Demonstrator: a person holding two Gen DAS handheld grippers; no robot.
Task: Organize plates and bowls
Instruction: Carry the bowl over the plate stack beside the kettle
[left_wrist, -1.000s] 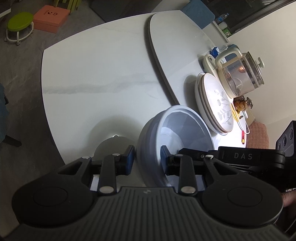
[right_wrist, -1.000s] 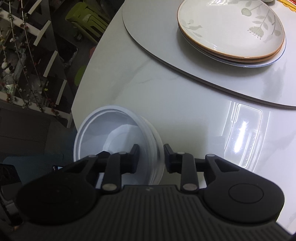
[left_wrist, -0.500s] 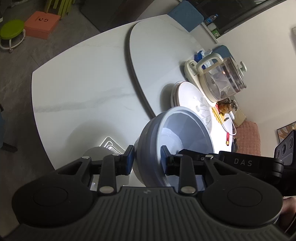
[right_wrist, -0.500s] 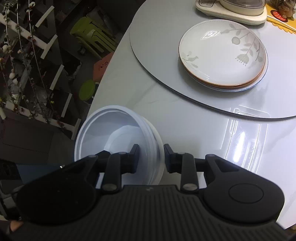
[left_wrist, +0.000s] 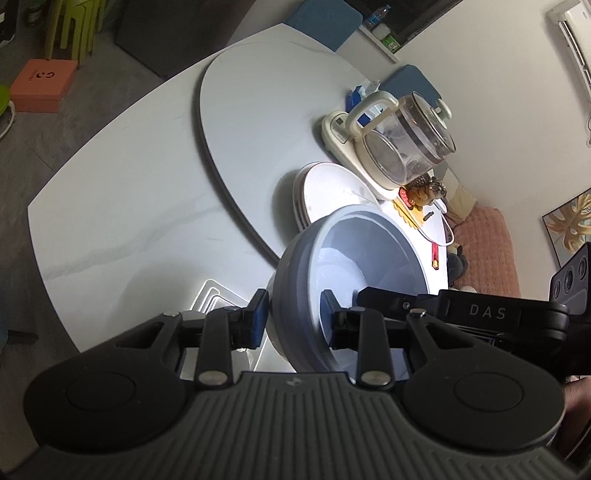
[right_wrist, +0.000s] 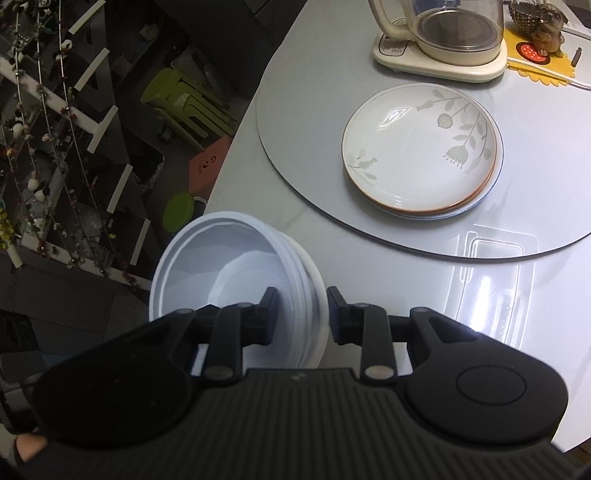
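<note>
A stack of white bowls (left_wrist: 362, 251) hangs tilted above the white table (left_wrist: 110, 184), held at two sides of its rim. My left gripper (left_wrist: 293, 314) is shut on the near rim, one pad outside and one inside. In the right wrist view the same bowls (right_wrist: 221, 266) sit in my right gripper (right_wrist: 303, 310), which is shut on the stacked rims. A stack of leaf-patterned plates (right_wrist: 421, 147) rests on the grey turntable (right_wrist: 295, 110), apart from both grippers. The plates (left_wrist: 325, 192) are partly hidden behind the bowls in the left wrist view.
A glass kettle (right_wrist: 443, 33) on its cream base stands behind the plates, with a small figurine (right_wrist: 546, 26) on a yellow mat beside it. Green stools (right_wrist: 184, 99) and an orange box (right_wrist: 210, 166) are on the floor past the table edge.
Both grippers have risen with the bowls still gripped, so the table looks smaller and farther. The kettle has come fully into the right wrist view.
</note>
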